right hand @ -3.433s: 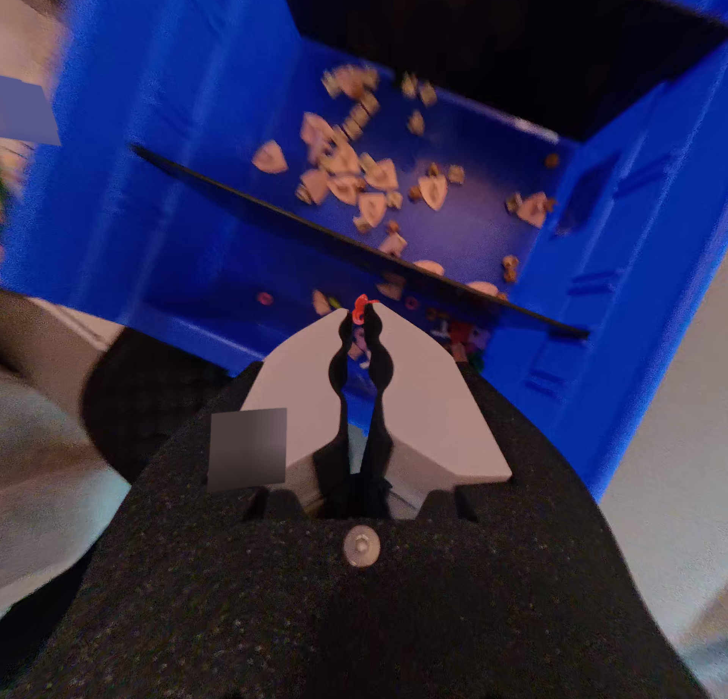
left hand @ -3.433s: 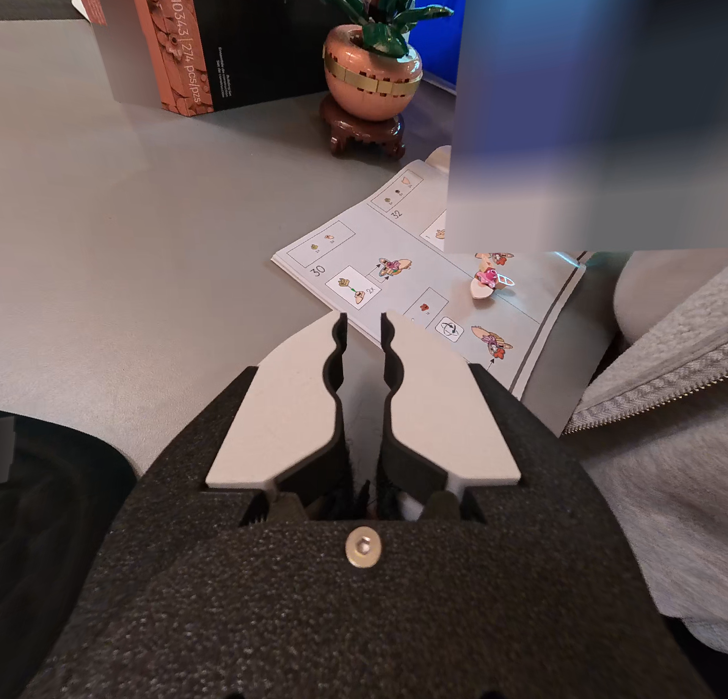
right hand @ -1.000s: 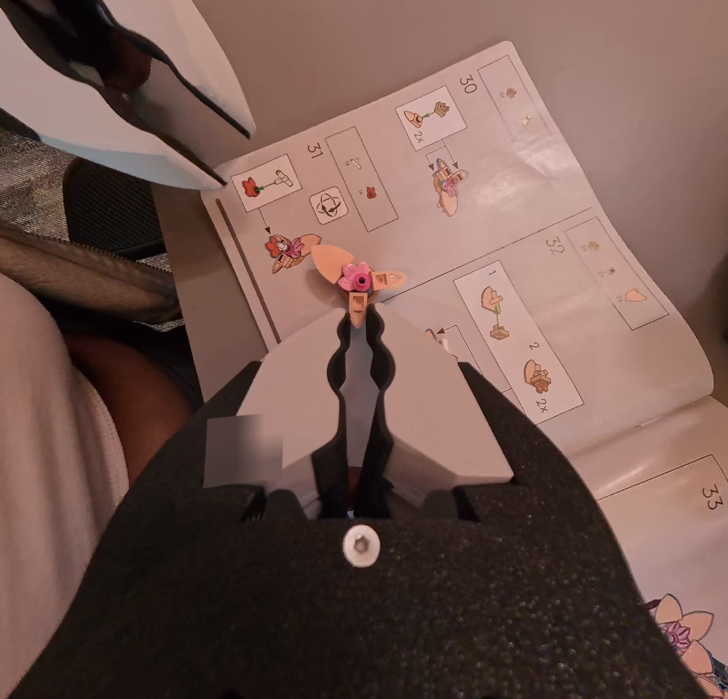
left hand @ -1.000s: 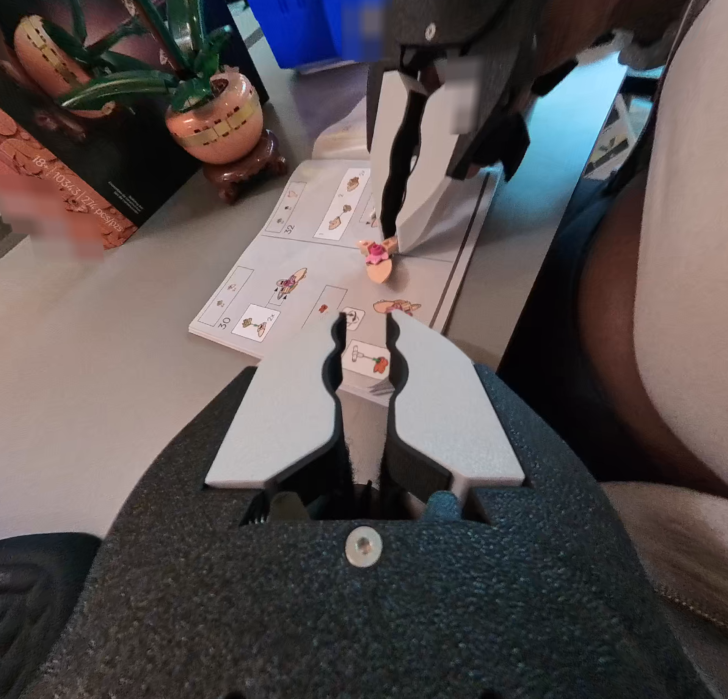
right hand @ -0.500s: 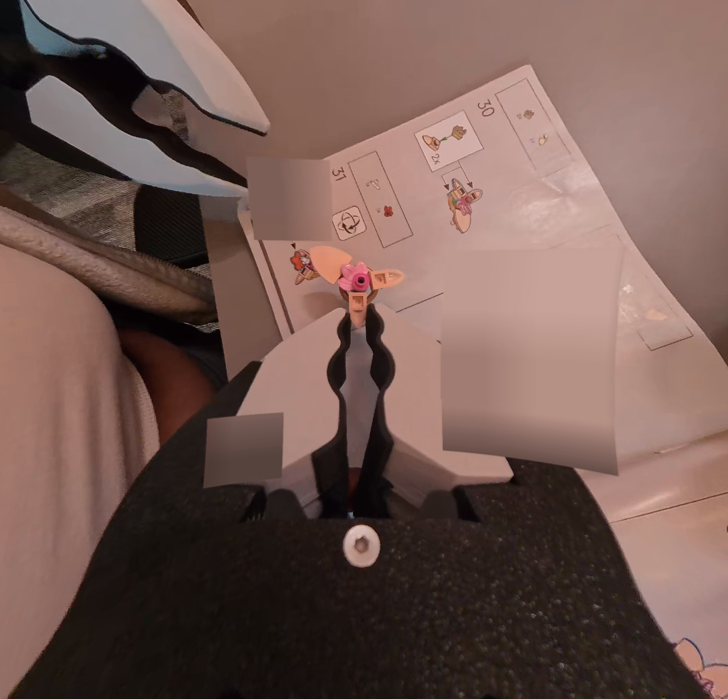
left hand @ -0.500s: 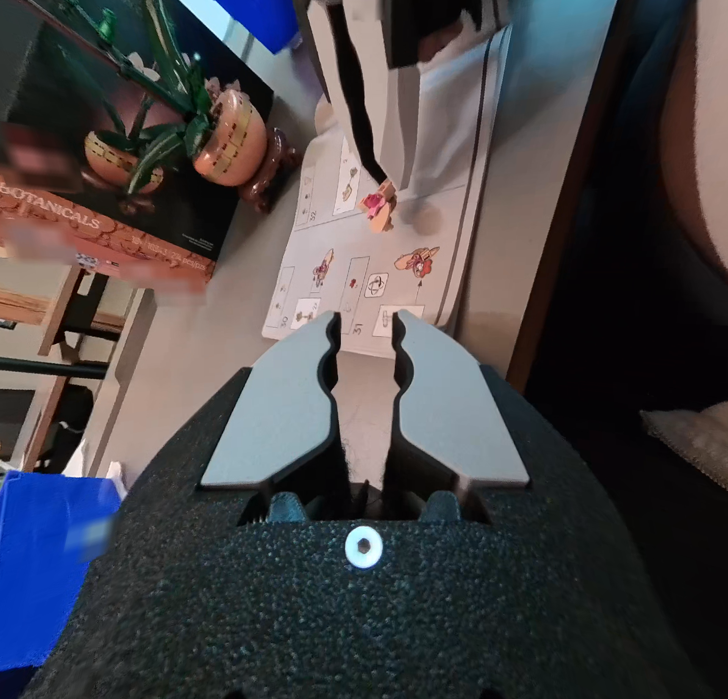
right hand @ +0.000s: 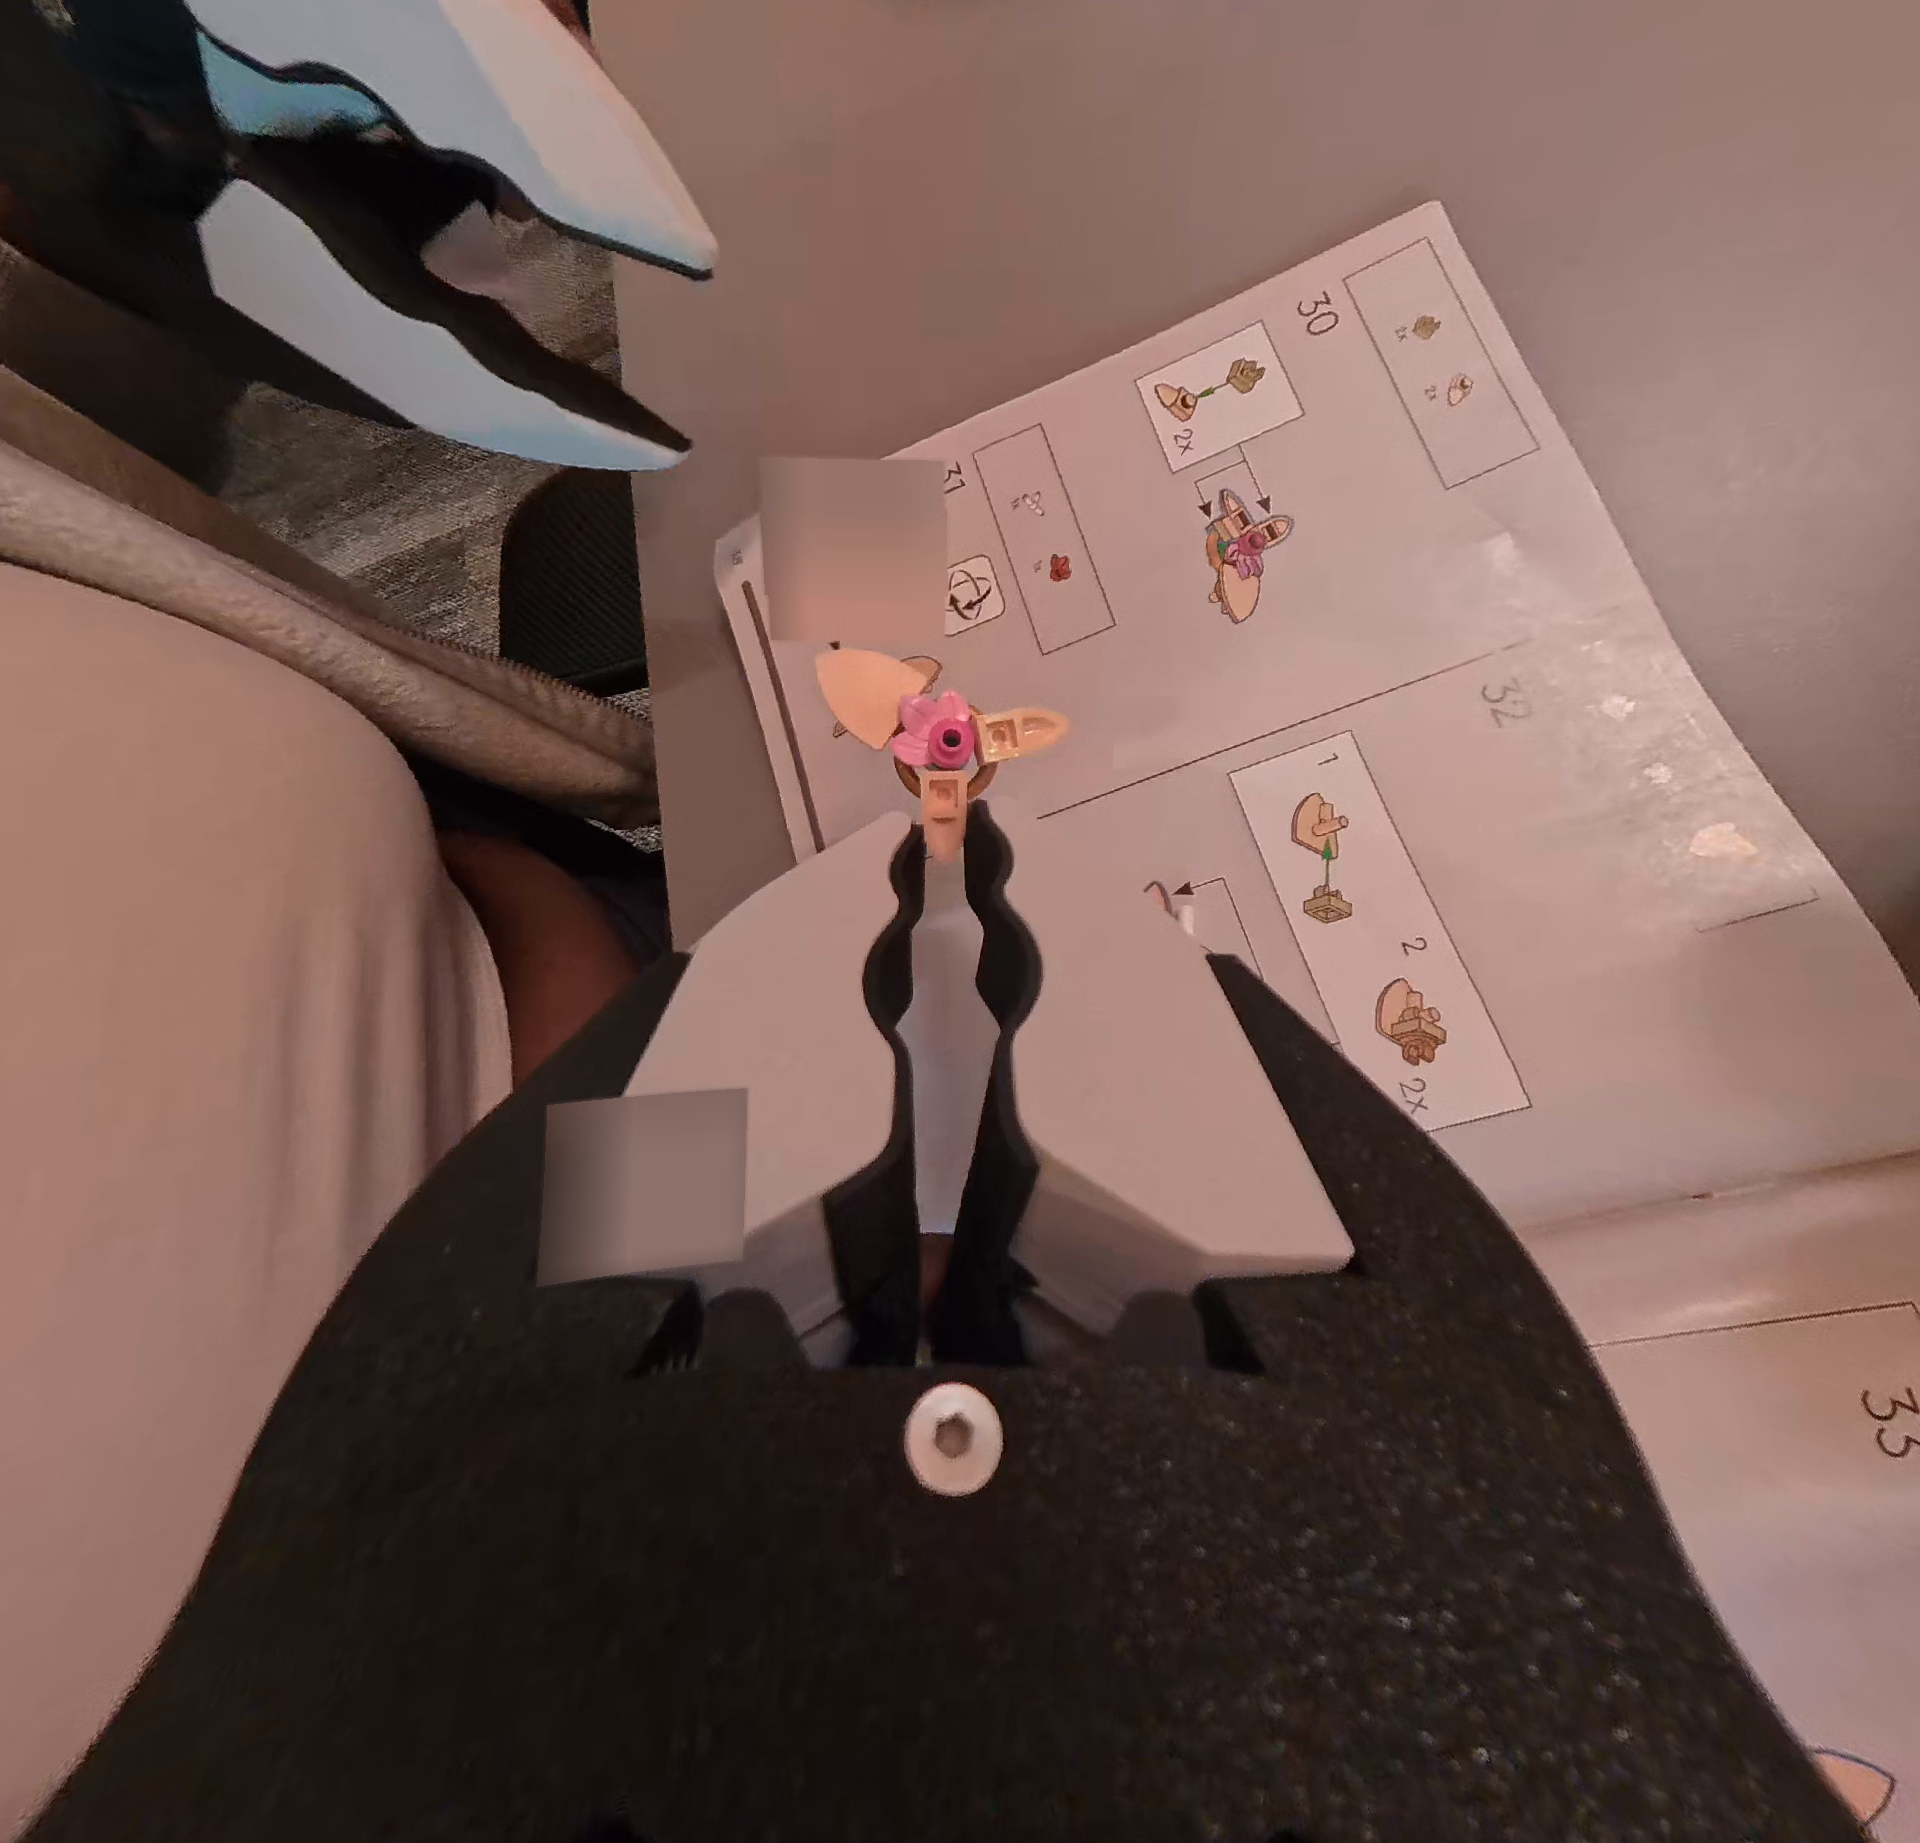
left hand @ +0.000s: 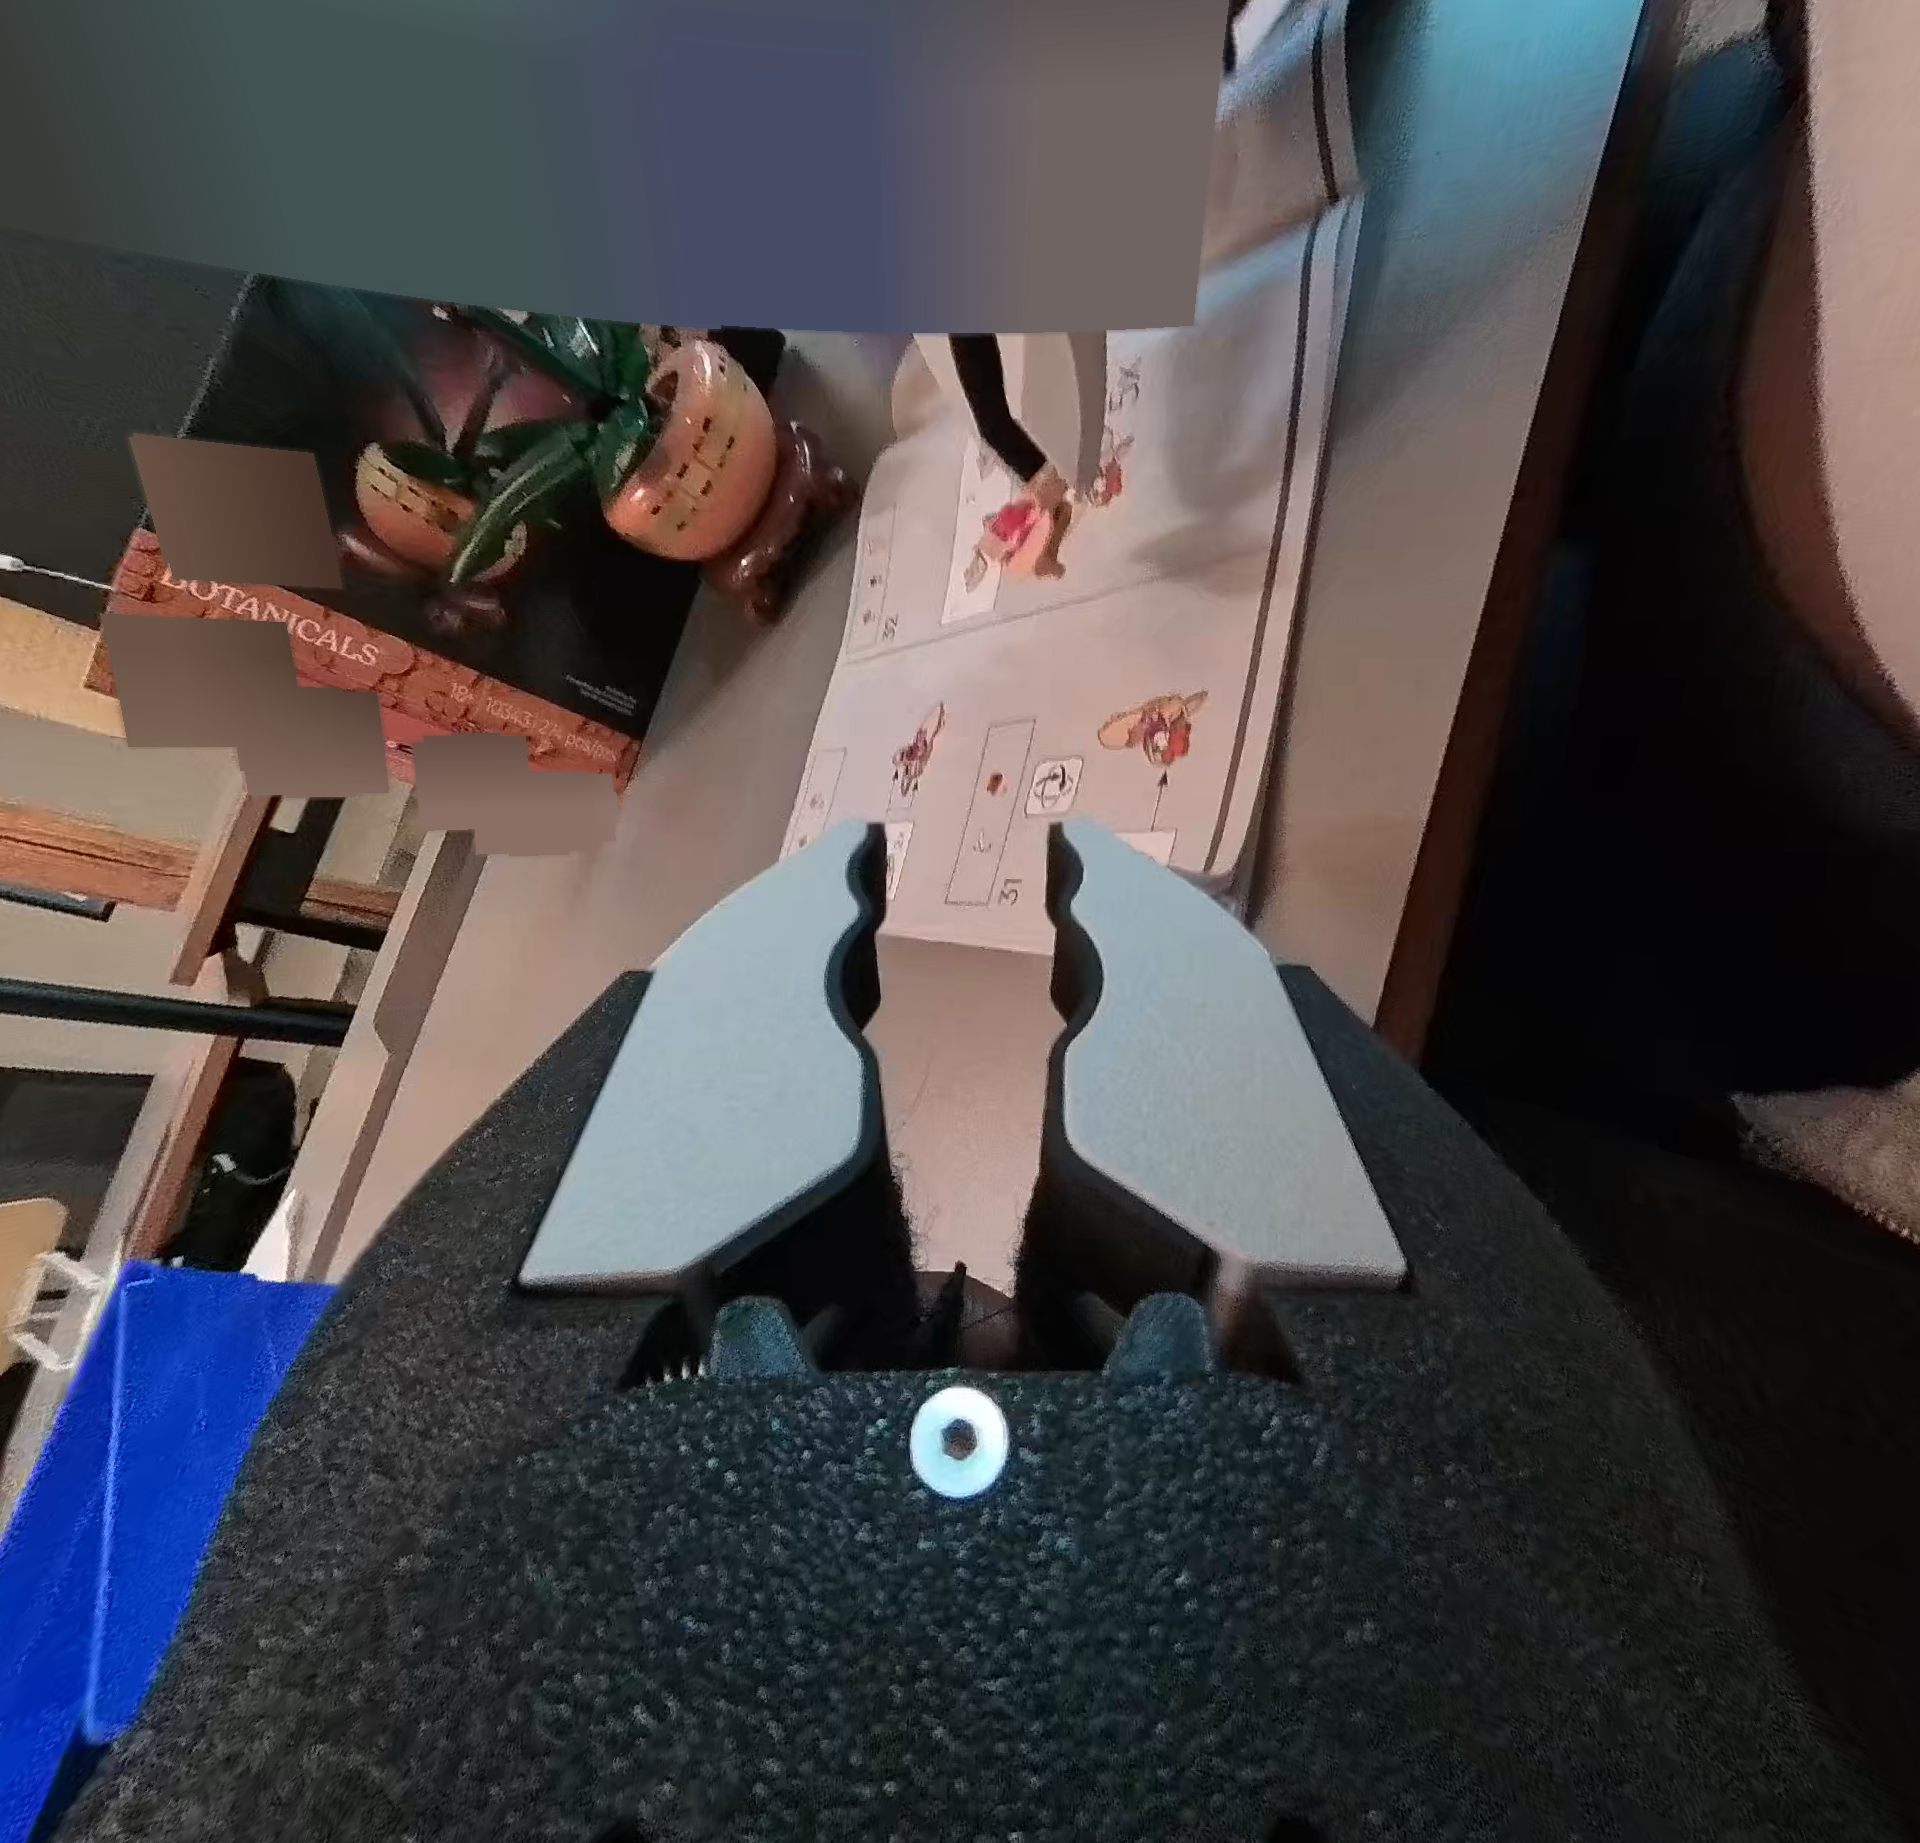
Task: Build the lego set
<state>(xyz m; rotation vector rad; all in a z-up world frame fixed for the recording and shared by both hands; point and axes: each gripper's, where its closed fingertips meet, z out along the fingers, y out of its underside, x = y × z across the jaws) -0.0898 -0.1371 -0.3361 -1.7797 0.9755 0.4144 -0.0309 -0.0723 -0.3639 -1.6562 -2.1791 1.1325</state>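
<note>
Lifted higher than before, the right tool [right hand: 943, 837] pinches the flower piece [right hand: 935, 739] by one petal, stem axis facing the camera; left tool [left hand: 966, 843] gapes empty.

A hobby or office-like workroom: a plain grey worktop [left hand: 727, 754] carries an open instruction booklet [right hand: 1455, 650] ahead of the tool, a boxed set [left hand: 499, 650] and built potted plant model [left hand: 691, 474] ahead-left, a blue bin [left hand: 135, 1481] and wooden shelving [left hand: 125, 858] to the left.
</note>
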